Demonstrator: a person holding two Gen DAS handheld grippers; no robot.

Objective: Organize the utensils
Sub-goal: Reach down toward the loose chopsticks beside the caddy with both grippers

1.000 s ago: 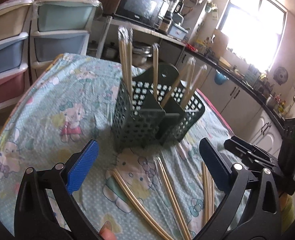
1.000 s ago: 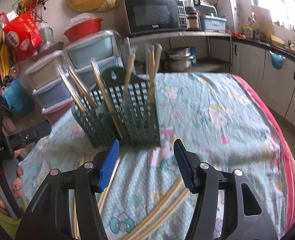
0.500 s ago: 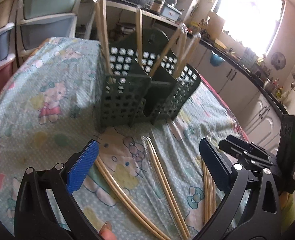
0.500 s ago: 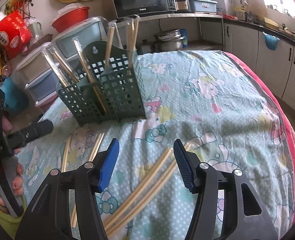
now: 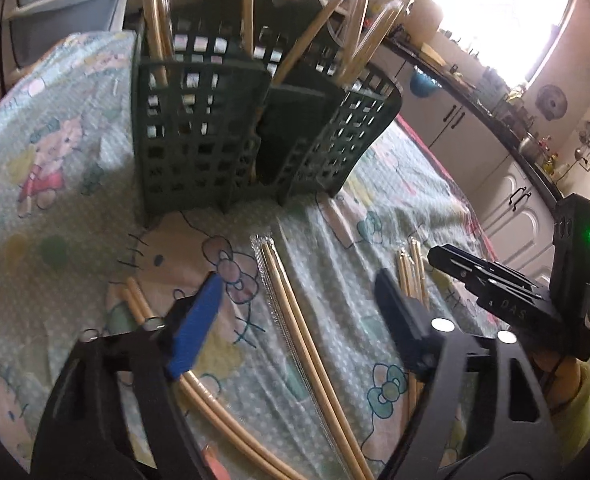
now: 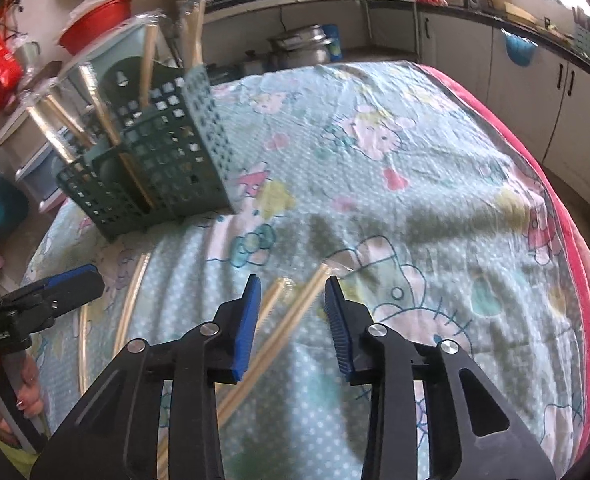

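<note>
Wooden chopsticks (image 5: 295, 320) lie between both closing grippers, left (image 5: 299, 316) and right (image 6: 293, 320), jaws still apart, nothing pinched

two black hand-held grippers with blue finger pads

the left gripper (image 5: 299, 312) and right gripper (image 6: 293, 320) have black angular arms with cut-out openings and round silver screw heads at the pivots. ribbed blue pads (image 6: 247, 328) line the fingers. a green light glows on the right gripper's black body in the left wrist view; a yellow-green sleeve (image 5: 579, 404) shows beside it.
</note>
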